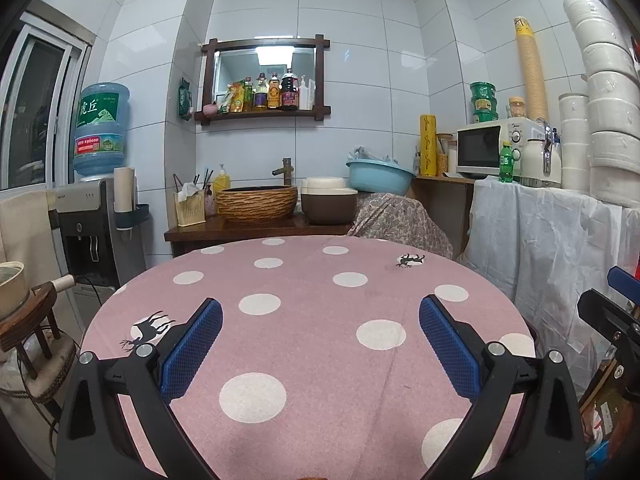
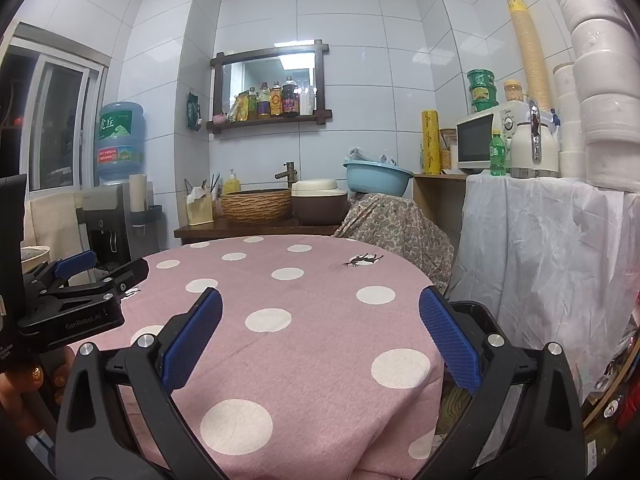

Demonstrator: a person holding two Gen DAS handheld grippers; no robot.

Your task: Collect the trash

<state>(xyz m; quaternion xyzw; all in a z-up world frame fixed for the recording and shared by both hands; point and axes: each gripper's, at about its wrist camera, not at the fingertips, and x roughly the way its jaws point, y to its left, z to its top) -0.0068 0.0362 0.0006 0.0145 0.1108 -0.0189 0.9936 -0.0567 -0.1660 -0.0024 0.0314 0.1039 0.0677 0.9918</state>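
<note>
Nearest: left tool, blue pads spread wide, nothing between them, above a round tabletop in pink cloth with white dots. Right tool, likewise wide apart and holding nothing, over the tabletop's right part; a hand grips the left tool's handle at the right view's left edge. No trash can be made out on the cloth. Beyond: wooden counter with woven basin, brown pot, blue bowl. Left: water dispenser. Right: microwave, green bottle. Farthest: mirror shelf with bottles on the tiled wall.
</note>
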